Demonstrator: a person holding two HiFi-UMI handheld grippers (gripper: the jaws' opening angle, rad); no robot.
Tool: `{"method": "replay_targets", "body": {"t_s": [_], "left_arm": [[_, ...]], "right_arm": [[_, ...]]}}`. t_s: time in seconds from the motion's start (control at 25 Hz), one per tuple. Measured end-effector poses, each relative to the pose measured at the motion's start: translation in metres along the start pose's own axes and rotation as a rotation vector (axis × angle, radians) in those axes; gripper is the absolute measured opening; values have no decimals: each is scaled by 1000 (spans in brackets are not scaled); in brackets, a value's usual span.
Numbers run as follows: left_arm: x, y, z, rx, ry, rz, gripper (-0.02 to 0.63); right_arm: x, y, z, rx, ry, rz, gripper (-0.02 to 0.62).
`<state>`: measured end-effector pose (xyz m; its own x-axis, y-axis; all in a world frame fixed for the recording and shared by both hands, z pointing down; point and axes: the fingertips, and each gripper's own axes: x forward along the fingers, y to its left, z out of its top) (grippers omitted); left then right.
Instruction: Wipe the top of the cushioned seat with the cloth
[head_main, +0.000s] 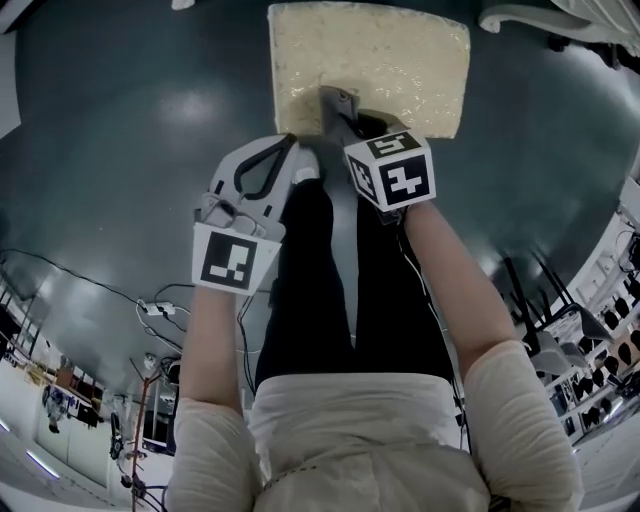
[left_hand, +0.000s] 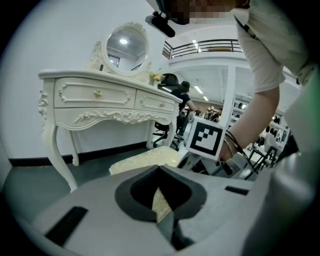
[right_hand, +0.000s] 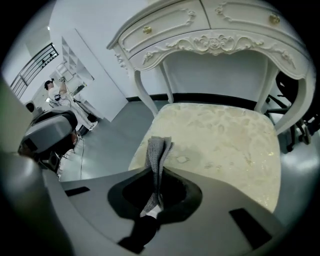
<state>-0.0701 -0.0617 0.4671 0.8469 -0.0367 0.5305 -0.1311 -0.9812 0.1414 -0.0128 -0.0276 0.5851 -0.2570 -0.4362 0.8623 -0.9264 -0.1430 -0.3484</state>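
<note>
The cream cushioned seat (head_main: 400, 55) stands on the dark floor straight ahead; it also shows in the right gripper view (right_hand: 225, 140) and the left gripper view (left_hand: 145, 159). My right gripper (head_main: 345, 112) hovers over the seat's near edge, shut on a folded grey cloth (head_main: 336, 98). That cloth (right_hand: 159, 152) sticks up between the jaws, just above the seat's near left part. My left gripper (head_main: 292, 145) hangs left of the seat's near corner, off the cushion, jaws together with nothing in them. From the left gripper view, the right gripper's marker cube (left_hand: 206, 137) is close by.
A white carved dressing table (left_hand: 100, 95) with an oval mirror (left_hand: 127, 45) stands behind the seat, its legs (right_hand: 145, 95) on either side. Cables (head_main: 160, 310) lie on the floor at the left. Chairs and racks (head_main: 600, 340) crowd the right. The person's black-trousered legs (head_main: 310, 290) stand below.
</note>
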Motion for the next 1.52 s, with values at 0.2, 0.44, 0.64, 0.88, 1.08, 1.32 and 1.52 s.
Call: {"method": "replay_targets", "body": {"t_s": [0.2, 0.44, 0.64, 0.88, 1.08, 1.32, 1.52], "left_arm": [[-26, 20, -24, -20, 10, 19, 0], [-45, 35, -45, -63, 5, 30, 0], [-42, 34, -52, -75, 12, 25, 0], [-29, 24, -41, -40, 19, -6, 1], [-13, 11, -29, 6, 23, -24, 0], [3, -3, -21, 3, 34, -26, 1], [22, -18, -12, -20, 33, -28, 0]], "right_arm": [[29, 39, 2, -37, 28, 21, 28], [55, 60, 6, -24, 26, 14, 28], [59, 59, 9, -9, 12, 36, 28], [49, 45, 7, -4, -4, 59, 28], [40, 28, 3, 26, -17, 76, 28], [29, 4, -5, 43, -21, 96, 28], [16, -21, -14, 39, -12, 86, 28]]}}
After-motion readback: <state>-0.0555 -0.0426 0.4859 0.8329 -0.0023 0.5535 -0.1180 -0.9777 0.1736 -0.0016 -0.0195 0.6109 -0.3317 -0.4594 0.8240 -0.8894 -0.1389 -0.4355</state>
